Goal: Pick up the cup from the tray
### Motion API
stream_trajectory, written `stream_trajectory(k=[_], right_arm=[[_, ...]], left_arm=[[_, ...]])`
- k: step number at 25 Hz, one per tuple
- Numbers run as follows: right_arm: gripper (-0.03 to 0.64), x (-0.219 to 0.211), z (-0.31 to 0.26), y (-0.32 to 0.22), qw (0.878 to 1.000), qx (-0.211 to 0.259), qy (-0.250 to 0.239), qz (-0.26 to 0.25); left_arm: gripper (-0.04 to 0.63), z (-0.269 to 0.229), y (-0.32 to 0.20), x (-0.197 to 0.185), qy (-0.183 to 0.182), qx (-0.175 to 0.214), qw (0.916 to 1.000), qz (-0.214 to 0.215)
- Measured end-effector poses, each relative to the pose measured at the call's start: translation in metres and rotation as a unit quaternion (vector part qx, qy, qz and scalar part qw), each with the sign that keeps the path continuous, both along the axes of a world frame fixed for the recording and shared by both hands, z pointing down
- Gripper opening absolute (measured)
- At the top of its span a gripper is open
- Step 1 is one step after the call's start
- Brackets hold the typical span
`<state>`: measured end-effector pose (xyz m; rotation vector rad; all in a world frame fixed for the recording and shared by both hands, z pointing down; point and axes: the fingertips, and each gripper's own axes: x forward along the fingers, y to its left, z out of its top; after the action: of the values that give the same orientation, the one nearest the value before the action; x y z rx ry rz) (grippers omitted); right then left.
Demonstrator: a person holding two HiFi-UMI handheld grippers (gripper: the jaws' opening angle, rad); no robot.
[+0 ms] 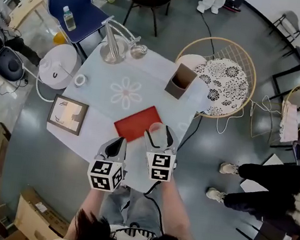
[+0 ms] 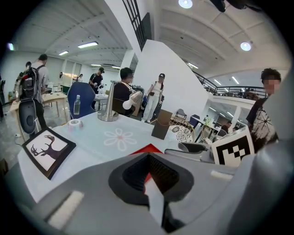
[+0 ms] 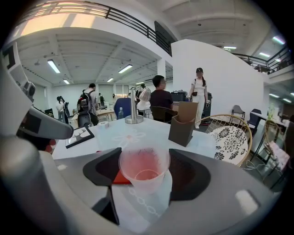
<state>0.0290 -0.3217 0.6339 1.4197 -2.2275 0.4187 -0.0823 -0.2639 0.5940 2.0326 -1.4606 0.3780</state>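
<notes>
The pick-up looks all but done: the right gripper has the clear plastic cup between its jaws, and in the head view the cup sits beyond the near corner of the red tray, over the white tablecloth instead of on the red surface. Judging by that, the cup is already off the tray and what remains is only to carry it clear; how high it hangs above the cloth I cannot tell

The right jaws stand wide, set to the cup's width, with one black pad against each side just under the rim. The cup is upright, empty, and shows a pink tint from the tray seen through it

The left gripper hovers just beside the right one, over the tray's near edge. Its jaws are drawn together with nothing between them, only a sliver of red showing through the hollow in the pads

Further out on the table are a brown open-topped holder, a framed deer picture, a roll of tape and a metal stand at the far edge
</notes>
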Motion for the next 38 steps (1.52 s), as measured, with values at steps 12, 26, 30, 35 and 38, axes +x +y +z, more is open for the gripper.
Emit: stream_trajectory(k=[12,26,30,35,38], right_arm=[[0.348,0.040,0.015,0.010,1.000,-0.012,0.006,0.020],[0.360,0.044,0.034,0.016,0.999,-0.008,-0.025,0.021],[0.414,0.039,0.030,0.018,0.999,-0.018,-0.049,0.011],[0.414,0.044,0.013,0.020,0.999,0.005,-0.045,0.023],[0.414,0.051,-0.008,0.020,0.997,0.022,-0.054,0.052]], left_arm=[[0.000,0.008,-0.004,0.033,0.006,-0.008,0.9995,0.029],[0.000,-0.003,-0.024,0.026,0.032,0.023,0.9983,-0.042],[0.000,-0.003,-0.023,0.017,0.024,0.025,0.9977,-0.058],[0.000,-0.006,-0.018,0.016,0.024,0.025,0.9981,-0.051],[0.000,-0.013,-0.016,0.018,0.026,0.030,0.9984,-0.039]])
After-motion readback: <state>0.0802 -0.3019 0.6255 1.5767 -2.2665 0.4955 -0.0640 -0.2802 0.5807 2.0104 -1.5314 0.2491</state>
